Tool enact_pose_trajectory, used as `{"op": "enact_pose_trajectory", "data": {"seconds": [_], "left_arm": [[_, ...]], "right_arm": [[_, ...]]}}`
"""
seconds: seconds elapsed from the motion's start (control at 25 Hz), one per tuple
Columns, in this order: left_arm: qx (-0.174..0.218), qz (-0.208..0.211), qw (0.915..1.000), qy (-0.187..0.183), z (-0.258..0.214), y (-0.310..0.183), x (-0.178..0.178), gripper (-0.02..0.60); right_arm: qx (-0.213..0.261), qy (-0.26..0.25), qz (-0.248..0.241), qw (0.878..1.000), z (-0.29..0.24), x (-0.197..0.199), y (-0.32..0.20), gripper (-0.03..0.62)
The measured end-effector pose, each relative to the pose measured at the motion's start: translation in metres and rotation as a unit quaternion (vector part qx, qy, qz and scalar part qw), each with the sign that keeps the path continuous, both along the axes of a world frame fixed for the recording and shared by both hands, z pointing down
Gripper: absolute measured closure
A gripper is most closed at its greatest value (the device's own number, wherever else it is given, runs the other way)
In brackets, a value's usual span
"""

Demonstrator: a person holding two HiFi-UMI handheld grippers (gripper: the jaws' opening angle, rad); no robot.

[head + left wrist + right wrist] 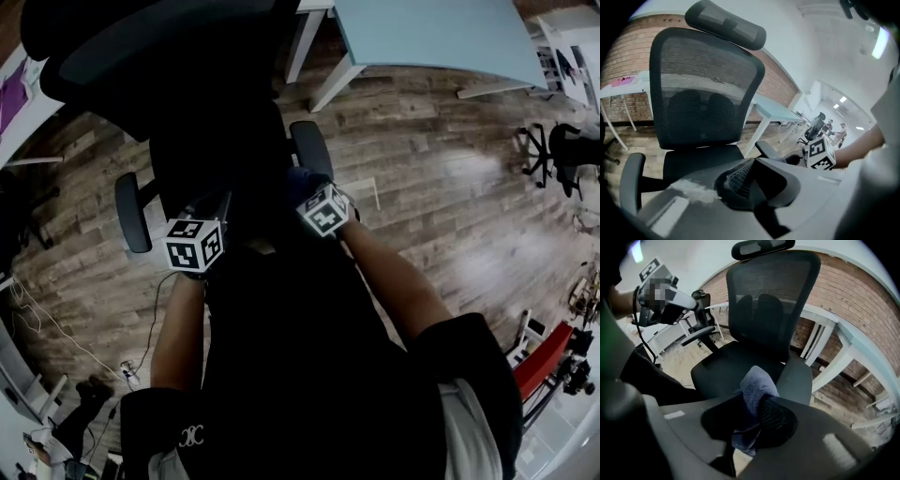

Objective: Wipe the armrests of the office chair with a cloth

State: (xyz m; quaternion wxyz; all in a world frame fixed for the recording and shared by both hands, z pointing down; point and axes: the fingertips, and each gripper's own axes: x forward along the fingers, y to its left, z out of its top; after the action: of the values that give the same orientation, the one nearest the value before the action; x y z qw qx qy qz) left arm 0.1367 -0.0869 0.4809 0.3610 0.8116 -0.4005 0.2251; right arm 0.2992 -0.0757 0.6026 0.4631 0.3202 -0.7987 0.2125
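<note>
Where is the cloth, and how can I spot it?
Find the big black office chair. Close to its seat, the right gripper pinches the cloth. It is the only soft, fuzzy, blue-grey thing there.

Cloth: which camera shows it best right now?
The right gripper view: the cloth sits centre frame, clamped in the right gripper's tongs. The head view shows only a dark blue scrap ahead of that gripper. In the left gripper view I cannot make it out.
</note>
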Motion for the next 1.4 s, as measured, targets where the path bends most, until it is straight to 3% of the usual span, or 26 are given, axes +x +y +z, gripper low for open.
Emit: {"op": "enact_pose_trajectory", "data": {"seconds": [0.2,0.36,0.56,0.68,0.8,0.92,1.08,1.28,1.4], "left_arm": [[-0.008,-0.068,0.9976,-0.012,0.000,0.009,-0.018,0.575],[-0.013,-0.098,0.9949,-0.019,0.000,0.020,-0.027,0.575],[-0.016,-0.131,0.9909,-0.025,-0.002,0.028,-0.033,0.575],[-0.017,-0.137,0.9900,-0.030,-0.005,0.029,-0.033,0.575],[-0.013,-0.137,0.9900,-0.033,-0.007,0.029,-0.031,0.575],[-0.013,-0.131,0.9907,-0.034,-0.008,0.030,-0.029,0.575],[-0.014,-0.119,0.9922,-0.034,-0.009,0.031,-0.022,0.575],[-0.011,-0.097,0.9947,-0.032,-0.008,0.023,-0.012,0.575],[-0.009,-0.080,0.9963,-0.029,-0.007,0.018,-0.003,0.575]], "right_arm": [[0.014,0.001,-0.057,0.998,0.005,-0.012,-0.048,0.511],[0.033,0.015,-0.096,0.995,0.007,-0.021,-0.088,0.511],[0.045,0.023,-0.109,0.993,0.007,-0.026,-0.136,0.511],[0.042,0.021,-0.085,0.995,0.005,-0.020,-0.161,0.511],[-0.008,0.005,-0.015,1.000,0.013,-0.005,-0.170,0.511],[-0.046,-0.030,0.055,0.997,0.016,0.004,-0.174,0.511],[0.017,-0.006,0.086,0.996,0.003,0.041,-0.197,0.513],[0.000,-0.014,0.109,0.994,0.006,0.061,-0.180,0.513],[0.019,0.006,0.119,0.993,0.003,0.079,-0.179,0.513]]}}
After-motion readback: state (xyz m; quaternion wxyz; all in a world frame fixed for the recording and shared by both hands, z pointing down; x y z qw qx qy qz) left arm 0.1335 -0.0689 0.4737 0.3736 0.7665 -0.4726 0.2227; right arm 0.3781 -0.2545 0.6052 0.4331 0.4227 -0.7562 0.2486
